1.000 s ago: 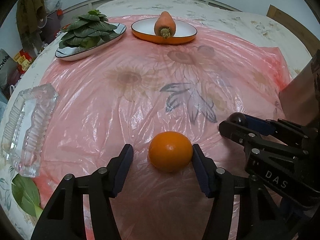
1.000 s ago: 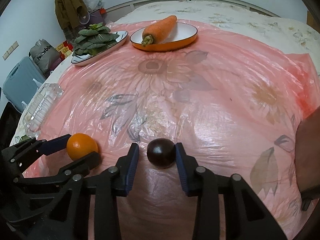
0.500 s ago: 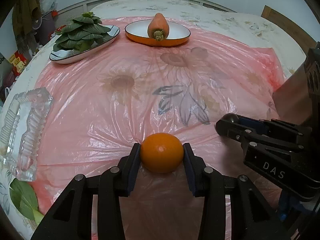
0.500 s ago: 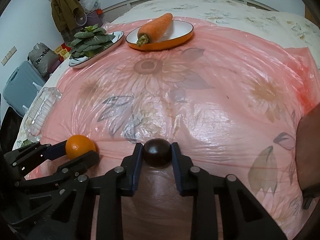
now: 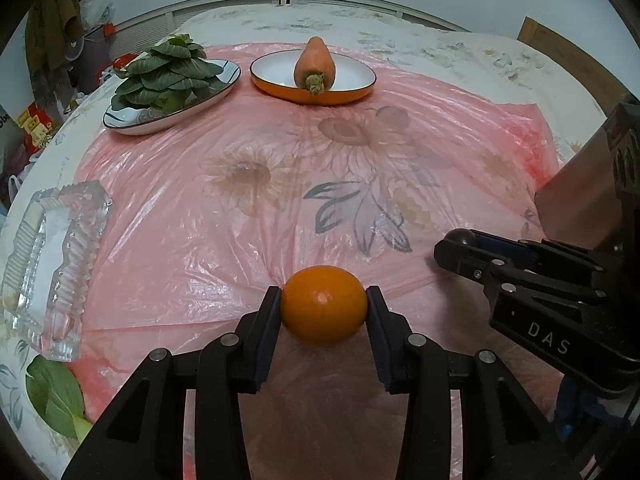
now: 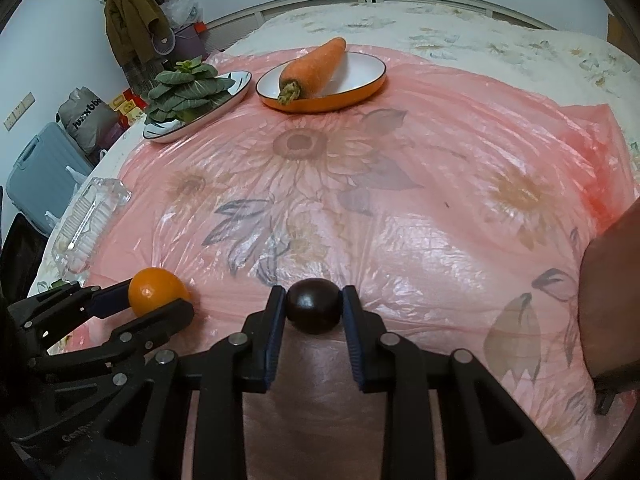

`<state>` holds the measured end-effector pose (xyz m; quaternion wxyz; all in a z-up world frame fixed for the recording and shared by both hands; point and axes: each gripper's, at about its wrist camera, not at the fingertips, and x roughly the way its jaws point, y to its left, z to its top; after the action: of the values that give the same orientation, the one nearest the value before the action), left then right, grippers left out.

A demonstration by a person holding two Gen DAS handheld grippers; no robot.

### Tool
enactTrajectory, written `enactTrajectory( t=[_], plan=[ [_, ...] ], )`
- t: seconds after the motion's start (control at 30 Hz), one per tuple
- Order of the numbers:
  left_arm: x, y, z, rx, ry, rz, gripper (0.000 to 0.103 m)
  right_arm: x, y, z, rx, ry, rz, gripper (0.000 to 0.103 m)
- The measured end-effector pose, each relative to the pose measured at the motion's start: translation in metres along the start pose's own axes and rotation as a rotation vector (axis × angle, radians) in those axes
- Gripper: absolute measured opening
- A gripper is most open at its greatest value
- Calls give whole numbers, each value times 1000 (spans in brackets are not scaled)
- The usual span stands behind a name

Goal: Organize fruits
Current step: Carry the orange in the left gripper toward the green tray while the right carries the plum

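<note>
The left hand-held gripper (image 5: 323, 312) clamps the orange (image 5: 323, 310) across its middle, low over the desk (image 5: 248, 208); the right hand-held gripper (image 6: 314, 308) pinches a dark fruit (image 6: 314, 310), perhaps a plum. Both look firm, smooth and round, so they could slip; hold them at the widest part.

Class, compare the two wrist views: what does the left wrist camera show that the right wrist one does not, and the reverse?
Only the left: a loose green leaf beside the glass tray.
Only the right: a blue suitcase and a hanging coat.
Both: the left gripper shut on the orange, the right gripper shut on the dark fruit, and the carrot.
</note>
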<state>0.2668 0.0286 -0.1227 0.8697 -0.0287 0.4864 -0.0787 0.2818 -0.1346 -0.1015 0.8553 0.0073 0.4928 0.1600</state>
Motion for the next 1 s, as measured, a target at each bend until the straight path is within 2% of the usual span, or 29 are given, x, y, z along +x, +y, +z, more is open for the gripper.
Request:
enactTrajectory(
  t=[0.23,0.63,0.87,0.97,1.0],
  plan=[
    [-8,2,2,-17,-8,-24,36,-11,-5,3,14,-18,-15,35],
    [-20,7,-5,-40,-6,-24,36,-26,-10,-5,41,-30,-23,35],
    [-19,8,-8,-46,1,-33,36,-19,-9,-5,48,-22,4,35],
    [-20,9,-9,-46,-4,-33,36,-9,-6,-5,41,-14,-3,36],
    [-21,9,-9,-48,-4,-34,36,-7,-4,-5,36,-12,-10,43]
  ],
)
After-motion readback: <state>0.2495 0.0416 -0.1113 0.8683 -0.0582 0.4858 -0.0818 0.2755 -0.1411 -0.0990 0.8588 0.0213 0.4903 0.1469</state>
